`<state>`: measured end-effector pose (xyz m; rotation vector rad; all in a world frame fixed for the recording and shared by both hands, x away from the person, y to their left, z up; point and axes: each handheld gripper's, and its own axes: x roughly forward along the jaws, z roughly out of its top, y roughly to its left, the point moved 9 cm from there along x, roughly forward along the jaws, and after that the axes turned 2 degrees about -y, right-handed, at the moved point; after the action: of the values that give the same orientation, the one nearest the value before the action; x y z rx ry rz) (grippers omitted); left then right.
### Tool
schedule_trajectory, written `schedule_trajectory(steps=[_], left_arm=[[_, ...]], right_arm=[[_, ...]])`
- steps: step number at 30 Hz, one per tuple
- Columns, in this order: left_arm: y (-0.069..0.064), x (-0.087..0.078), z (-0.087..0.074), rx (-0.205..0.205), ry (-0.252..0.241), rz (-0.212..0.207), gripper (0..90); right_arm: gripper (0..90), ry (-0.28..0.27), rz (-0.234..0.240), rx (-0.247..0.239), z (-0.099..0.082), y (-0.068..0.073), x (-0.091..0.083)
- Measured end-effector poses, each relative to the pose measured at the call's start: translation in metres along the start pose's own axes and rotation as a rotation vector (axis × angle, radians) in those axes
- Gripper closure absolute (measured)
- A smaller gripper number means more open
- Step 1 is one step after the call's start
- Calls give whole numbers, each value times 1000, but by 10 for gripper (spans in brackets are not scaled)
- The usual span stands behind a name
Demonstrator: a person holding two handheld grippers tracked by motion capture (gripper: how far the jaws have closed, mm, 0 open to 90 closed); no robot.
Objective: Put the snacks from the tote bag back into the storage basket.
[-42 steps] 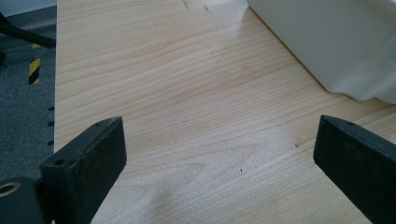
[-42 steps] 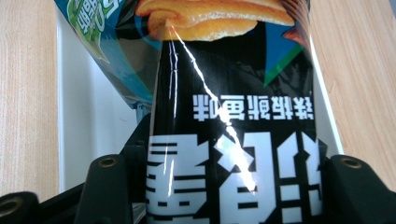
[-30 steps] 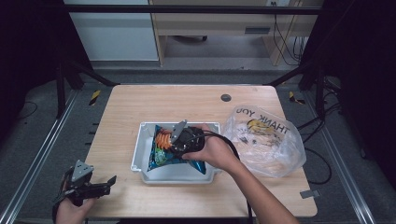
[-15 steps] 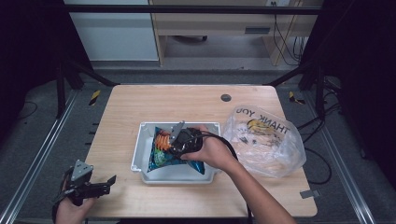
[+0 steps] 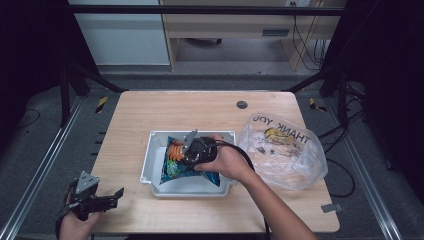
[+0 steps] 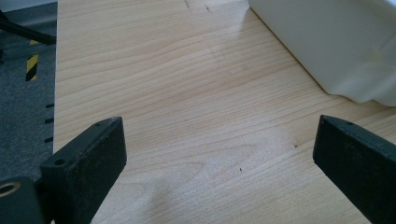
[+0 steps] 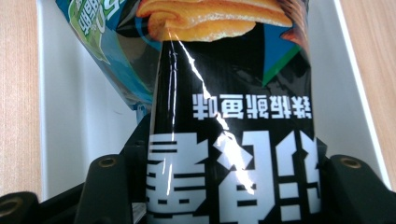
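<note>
We've got the right gripper (image 5: 186, 151) clamped on a glossy black snack packet with white lettering (image 7: 233, 154), holding it over the white rectangular plastic tray (image 5: 150, 165). A blue-green crisp bag (image 5: 172, 172) already lies in that tray. Left gripper (image 5: 102, 200) idles at the near left corner of the light wooden table (image 5: 150, 115), jaws apart, nothing between them. Looks like the placing step. Next we likely lower and let go, clear of the translucent plastic shopping bag (image 5: 285, 150) to the right.
</note>
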<state>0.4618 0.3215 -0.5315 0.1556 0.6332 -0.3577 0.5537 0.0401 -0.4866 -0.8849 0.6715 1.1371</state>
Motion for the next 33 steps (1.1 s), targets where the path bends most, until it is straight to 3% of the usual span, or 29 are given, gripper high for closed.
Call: schedule_trajectory(steps=[18, 33], left_arm=[[0, 0, 0, 7, 4, -2, 23], [0, 1, -1, -1, 4, 0, 23]], right_arm=[[412, 28, -1, 14, -13, -4, 7], [402, 19, 4, 29, -16, -5, 8]])
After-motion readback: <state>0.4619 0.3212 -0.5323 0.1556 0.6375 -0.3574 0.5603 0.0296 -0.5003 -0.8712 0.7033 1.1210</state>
